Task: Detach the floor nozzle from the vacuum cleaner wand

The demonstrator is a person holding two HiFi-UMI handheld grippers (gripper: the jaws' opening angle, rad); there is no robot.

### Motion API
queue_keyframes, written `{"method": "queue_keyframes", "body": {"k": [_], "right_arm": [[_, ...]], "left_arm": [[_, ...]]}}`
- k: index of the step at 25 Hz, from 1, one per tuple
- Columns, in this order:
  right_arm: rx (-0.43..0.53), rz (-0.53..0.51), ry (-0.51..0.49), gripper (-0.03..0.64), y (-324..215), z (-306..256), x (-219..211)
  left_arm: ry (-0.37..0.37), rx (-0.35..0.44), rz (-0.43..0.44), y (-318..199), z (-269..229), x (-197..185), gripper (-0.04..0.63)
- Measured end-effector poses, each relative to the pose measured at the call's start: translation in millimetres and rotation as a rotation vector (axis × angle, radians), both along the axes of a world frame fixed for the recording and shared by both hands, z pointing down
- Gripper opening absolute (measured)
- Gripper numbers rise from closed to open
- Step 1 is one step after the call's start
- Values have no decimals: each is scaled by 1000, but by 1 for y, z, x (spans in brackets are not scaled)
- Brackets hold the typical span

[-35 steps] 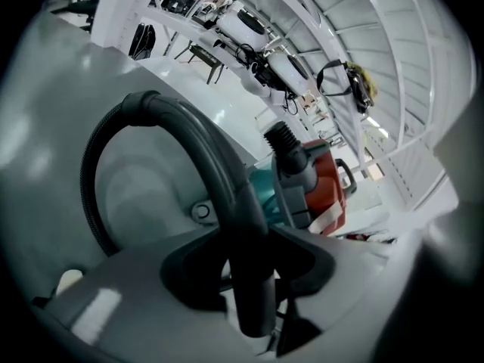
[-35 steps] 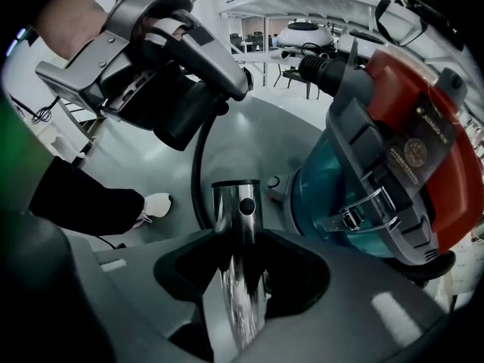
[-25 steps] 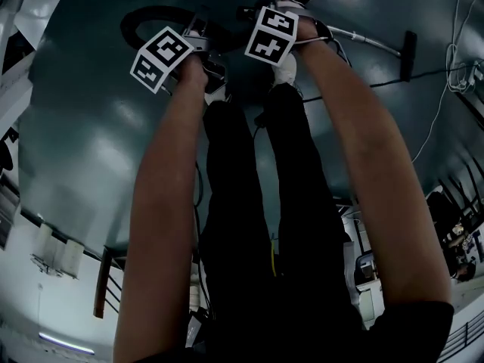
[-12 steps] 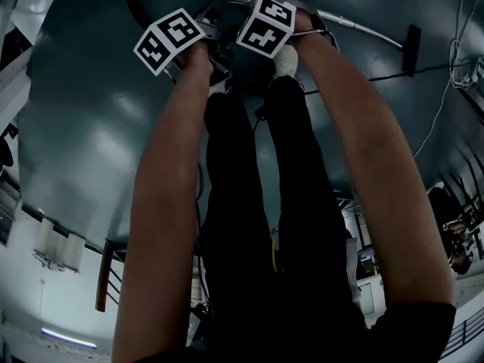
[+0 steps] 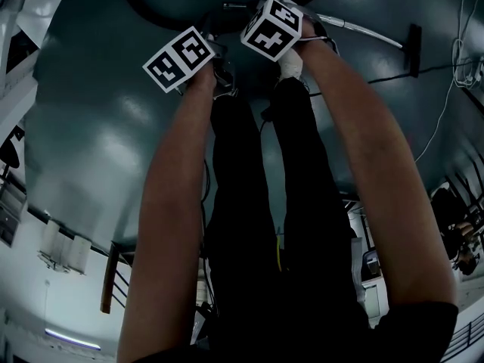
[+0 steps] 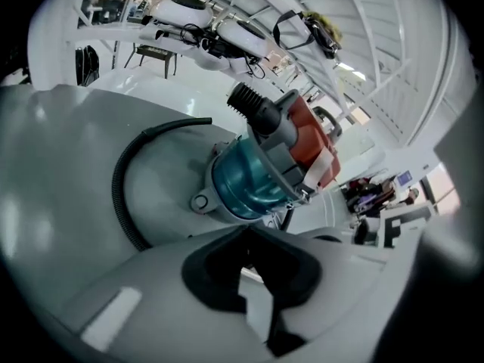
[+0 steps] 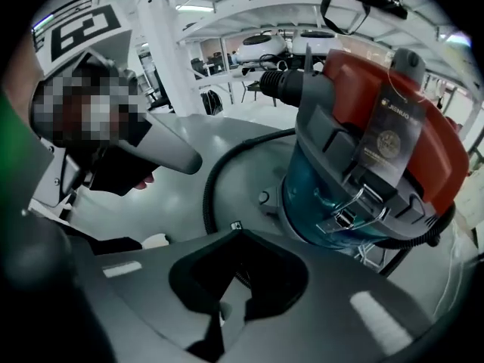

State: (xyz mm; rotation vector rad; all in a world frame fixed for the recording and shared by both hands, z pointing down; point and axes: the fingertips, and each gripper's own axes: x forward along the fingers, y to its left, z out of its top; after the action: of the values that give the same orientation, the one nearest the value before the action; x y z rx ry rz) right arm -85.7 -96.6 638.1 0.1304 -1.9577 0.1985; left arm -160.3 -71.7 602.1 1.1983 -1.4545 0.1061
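In the head view the silver wand runs right across the dark floor to the black floor nozzle, well away from both grippers. The marker cubes of the left and right grippers hide their jaws there. The left gripper has just closed and is shut with nothing between its jaws. It points down at the teal and red vacuum canister. The right gripper has also just closed on nothing, and the canister stands close beyond it.
A black ribbed hose curves over the floor from the canister. The person's dark legs stand below the grippers. Cables trail on the floor at the right. A desk and white shelving stand far behind.
Both marker cubes have rolled and sit a little further right. The hose loop has slid toward the top edge of the head view.
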Motion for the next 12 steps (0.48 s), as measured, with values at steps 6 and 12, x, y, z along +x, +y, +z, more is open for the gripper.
{"method": "queue_keyframes", "body": {"k": [6,12], "right_arm": [[-98,192,-53,-5,6,-25,2],[-95,293,-92,-5,14,-56,3]], "left_arm": [[-19,47,0,-1,-23,2,10],[-78,61,112,1,-53,9,11]]}}
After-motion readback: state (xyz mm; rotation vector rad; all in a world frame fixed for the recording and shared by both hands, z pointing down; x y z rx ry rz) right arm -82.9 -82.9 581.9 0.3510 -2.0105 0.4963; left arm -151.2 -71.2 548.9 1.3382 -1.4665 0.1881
